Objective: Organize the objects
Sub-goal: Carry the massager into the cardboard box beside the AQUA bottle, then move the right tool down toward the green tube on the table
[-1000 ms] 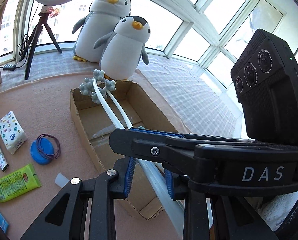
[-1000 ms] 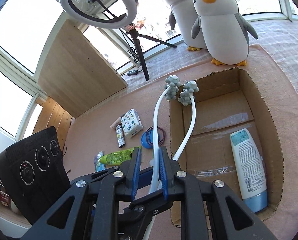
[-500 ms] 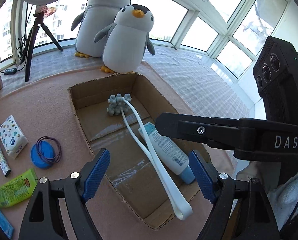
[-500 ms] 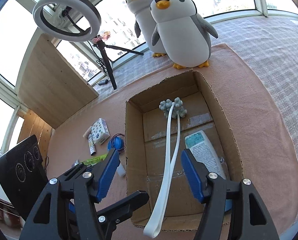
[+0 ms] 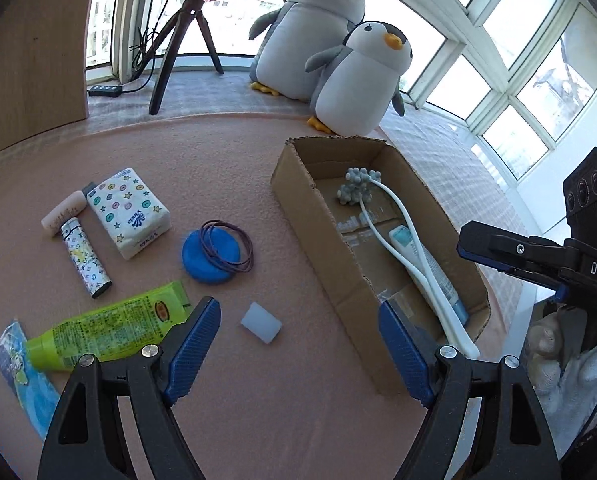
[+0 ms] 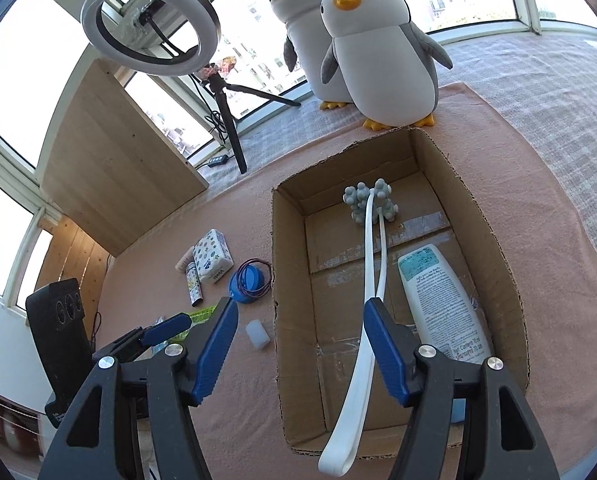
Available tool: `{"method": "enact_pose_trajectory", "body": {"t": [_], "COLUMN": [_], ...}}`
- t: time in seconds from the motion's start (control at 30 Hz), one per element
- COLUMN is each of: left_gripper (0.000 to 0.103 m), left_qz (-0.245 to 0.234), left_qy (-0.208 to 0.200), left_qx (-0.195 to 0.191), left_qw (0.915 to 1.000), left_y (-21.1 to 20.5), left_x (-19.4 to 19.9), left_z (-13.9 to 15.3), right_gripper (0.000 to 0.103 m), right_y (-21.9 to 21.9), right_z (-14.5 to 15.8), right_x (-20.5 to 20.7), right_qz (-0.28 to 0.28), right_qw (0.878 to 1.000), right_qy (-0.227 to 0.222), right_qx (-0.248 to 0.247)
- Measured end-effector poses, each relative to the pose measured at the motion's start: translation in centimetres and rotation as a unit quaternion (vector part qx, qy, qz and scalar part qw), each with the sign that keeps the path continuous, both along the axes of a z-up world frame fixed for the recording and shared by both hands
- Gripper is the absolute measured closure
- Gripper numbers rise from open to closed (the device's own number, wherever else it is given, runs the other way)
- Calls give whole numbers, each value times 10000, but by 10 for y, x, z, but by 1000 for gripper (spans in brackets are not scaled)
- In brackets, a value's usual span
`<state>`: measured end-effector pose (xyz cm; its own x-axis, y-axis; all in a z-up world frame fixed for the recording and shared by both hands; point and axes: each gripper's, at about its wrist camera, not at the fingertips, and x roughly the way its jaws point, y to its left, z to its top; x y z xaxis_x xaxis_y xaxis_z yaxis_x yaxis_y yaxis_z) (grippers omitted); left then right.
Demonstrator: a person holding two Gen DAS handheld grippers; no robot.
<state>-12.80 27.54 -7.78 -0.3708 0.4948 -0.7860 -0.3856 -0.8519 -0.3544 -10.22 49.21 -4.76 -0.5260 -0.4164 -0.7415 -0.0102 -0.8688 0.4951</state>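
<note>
Now both tools empty. Left hand-held gripper (image 5: 298, 344) spread wide, nothing in it, hovering above the small white cap (image 5: 260, 322) on the pink tabletop (image 5: 218, 152). Right hand-held gripper (image 6: 298, 340) likewise released, near end of the cardboard box (image 6: 282, 240). Inside the box: white massager (image 6: 372, 264) lying lengthwise, loop end overhanging the near rim, beside the lotion bottle (image 6: 438, 300). Left of the box, near to far: green tube (image 5: 110, 326), blue lid (image 5: 210, 256) with purple bands, tissue pack (image 5: 128, 212). Judgement: next pick is probably the cap; descend straight, centre fingers either side, close gently since it looks light and may skid.
</note>
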Motion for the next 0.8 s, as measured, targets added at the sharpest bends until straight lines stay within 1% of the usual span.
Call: {"method": "enact_pose_trajectory", "body": {"t": [0.13,0.2,0.3,0.4,0.5,0.63,0.8], "left_gripper": [19,19,19,19,19,19,20], "left_qz": [369,534,742,913,1013,1087,1072], "left_qy": [-58,-87,-180,-265,-334,-456,-592], "left_qx": [-109,-190,-235,-278,-298,-339,-250], "left_qw": [9992,9984,9968,9951,9939,9925,9922], "left_y": [-43,-62,-89,-111,-126,-139,-150], "left_x": [-10,-17,-26,-35,-41,-50,-54], "left_z": [-7,-11,-19,-26,-34,-47,-57], "right_gripper": [41,38,36,36,36,36,36], "right_y": [-17,-26,-40,-55,-67,-80,-90], "right_z": [0,-1,-3,-6,-8,-11,-16], "right_x": [6,8,11,13,18,24,32], "right_qz": [58,112,208,324,389,466,477], "right_qw": [9999,9998,9996,9991,9985,9982,9979], "right_qy": [97,121,73,-3,-40,-127,-232], "right_qx": [57,75,148,263,379,353,371]}}
